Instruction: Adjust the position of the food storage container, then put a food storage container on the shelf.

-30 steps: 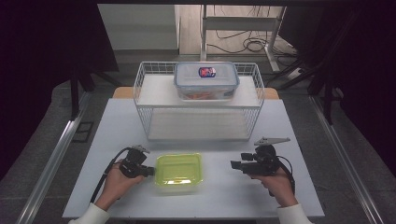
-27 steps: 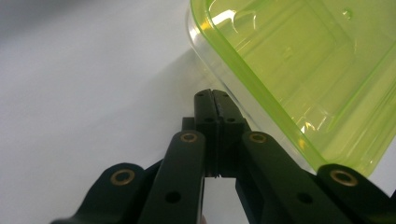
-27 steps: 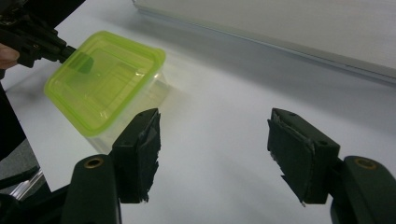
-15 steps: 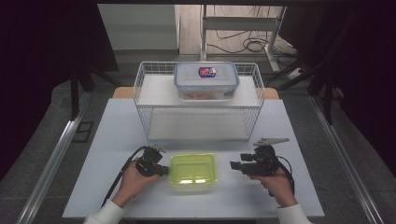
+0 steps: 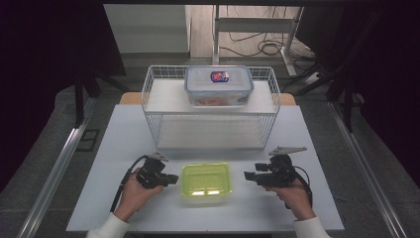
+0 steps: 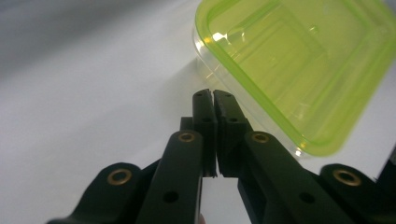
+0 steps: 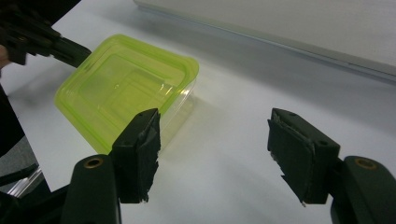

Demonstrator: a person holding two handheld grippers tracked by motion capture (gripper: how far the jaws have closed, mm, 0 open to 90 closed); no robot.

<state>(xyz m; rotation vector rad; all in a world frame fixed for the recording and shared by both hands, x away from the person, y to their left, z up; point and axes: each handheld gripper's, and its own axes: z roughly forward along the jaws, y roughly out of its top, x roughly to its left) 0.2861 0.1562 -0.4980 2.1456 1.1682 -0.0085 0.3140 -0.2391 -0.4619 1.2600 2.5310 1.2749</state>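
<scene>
A lime-green lidded container (image 5: 205,182) lies flat on the white table (image 5: 124,148) between my two grippers. My left gripper (image 5: 170,179) is at the container's left edge, pointing right. In the left gripper view its jaws (image 6: 212,94) are shut bar a hair-thin gap that has just opened, with nothing between them, and the tips sit right beside the green rim (image 6: 299,70). My right gripper (image 5: 247,175) hovers a little right of the container, pointing left. Its jaws (image 7: 215,135) stand wide open and empty, with the container (image 7: 126,88) ahead on the left.
A white wire rack (image 5: 210,116) stands behind the container, spanning the table's middle. On its top shelf rests a clear food box with a blue-rimmed lid (image 5: 218,85). Cables trail from both grippers toward the front edge.
My left hand and gripper shifted right, and the green container slid right with them toward the table's centre. The right gripper stayed where it was, still open.
</scene>
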